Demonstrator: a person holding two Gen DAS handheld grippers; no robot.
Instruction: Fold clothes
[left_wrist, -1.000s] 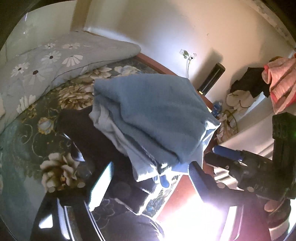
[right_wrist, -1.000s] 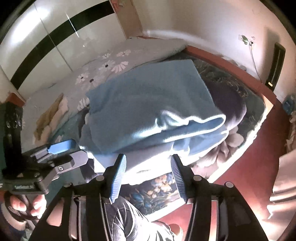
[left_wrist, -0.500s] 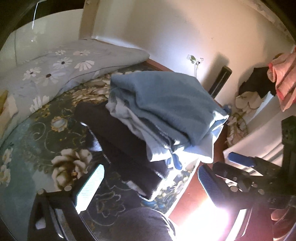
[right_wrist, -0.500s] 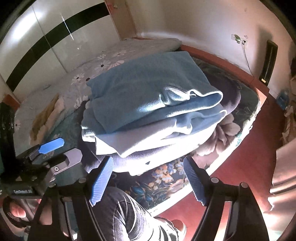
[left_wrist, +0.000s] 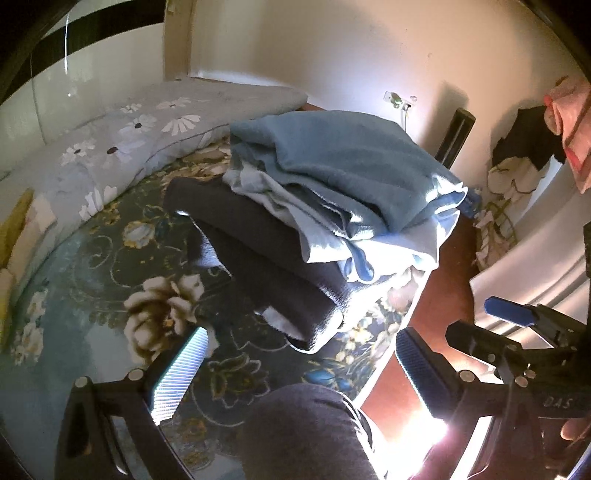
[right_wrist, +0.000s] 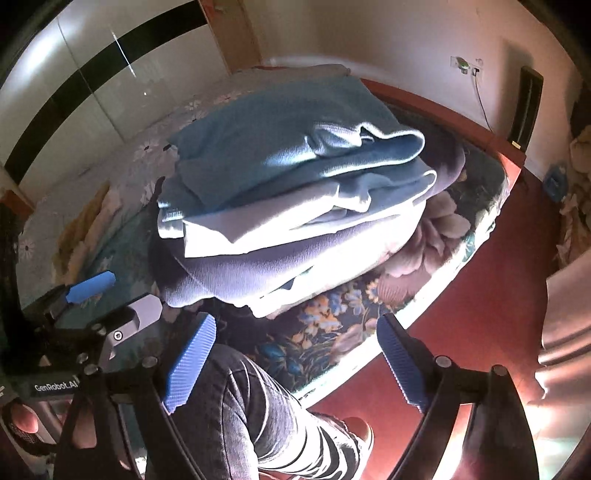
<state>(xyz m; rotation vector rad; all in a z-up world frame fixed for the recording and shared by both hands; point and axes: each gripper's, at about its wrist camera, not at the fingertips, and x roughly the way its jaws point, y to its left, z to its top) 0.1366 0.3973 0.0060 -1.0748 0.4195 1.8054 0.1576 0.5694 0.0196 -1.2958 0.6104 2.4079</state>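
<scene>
Backing off: left gripper (left_wrist: 295, 363) wide, empty; right gripper (right_wrist: 295, 358) opening, empty; blue sweater (left_wrist: 354, 166) released atop stack (right_wrist: 295, 236); fold complete.

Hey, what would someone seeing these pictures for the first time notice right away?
A stack of folded clothes sits near the edge of the floral bedspread, a blue towel-like piece on top and a dark garment at the bottom. Both grippers hang short of it with nothing between their fingers, the left gripper wide open, the right gripper opening.
</scene>
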